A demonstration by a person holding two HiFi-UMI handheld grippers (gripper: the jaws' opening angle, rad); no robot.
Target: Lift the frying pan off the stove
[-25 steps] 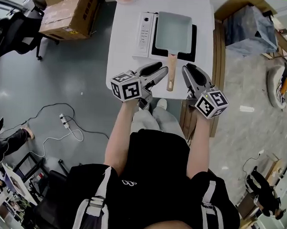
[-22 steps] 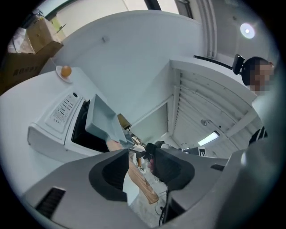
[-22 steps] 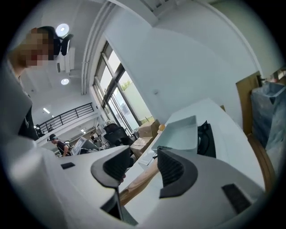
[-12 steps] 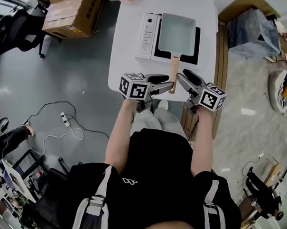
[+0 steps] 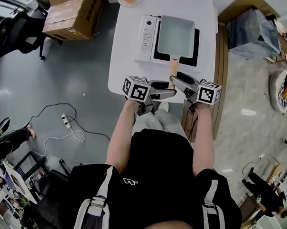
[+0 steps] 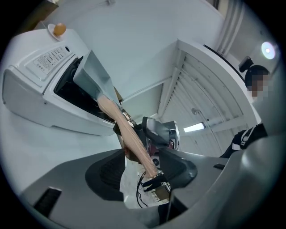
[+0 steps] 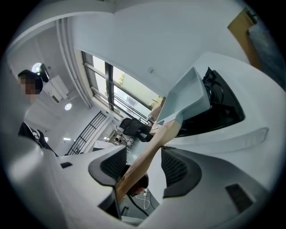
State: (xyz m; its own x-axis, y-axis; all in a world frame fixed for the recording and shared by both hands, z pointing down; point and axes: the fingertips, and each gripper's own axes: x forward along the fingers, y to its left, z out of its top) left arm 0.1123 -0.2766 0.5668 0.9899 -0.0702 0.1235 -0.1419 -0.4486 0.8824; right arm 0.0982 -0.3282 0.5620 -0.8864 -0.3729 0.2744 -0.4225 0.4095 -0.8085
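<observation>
White bench (image 5: 122,49) fills the middle of the head view, and on its far half sits the stove (image 5: 148,33), a white box with a black cooking top. The frying pan (image 5: 176,36) rests flat on that black top: a pale, rectangular pan with upright walls, and it looks empty to me.

I judge it to be stiff metal, not fragile and not very heavy. All its weight sits out beyond the handle, though, so I expect the far end to dip as soon as it leaves the stove. The walls look smooth and slick, and I would not pinch them.

Its wooden handle (image 5: 173,65) is the place to take hold. It is dry, narrow and slightly curved, so the pads should bite well on it. It sticks out over the stove's near edge, straight towards me.

The left gripper (image 6: 145,162) reaches in from the left and the right gripper (image 7: 145,170) from the right, so they meet over the free end of the handle. Both have just been opening, and their jaws now stand wide apart.

In the left gripper view the handle runs down through the gap between the two ribbed pads, nearer the right-hand one. In the right gripper view it runs through the gap as well, closer to the left-hand pad. Neither gripper is pressing on the wood as far as I can see. The pan is bracketed but not yet held.
</observation>
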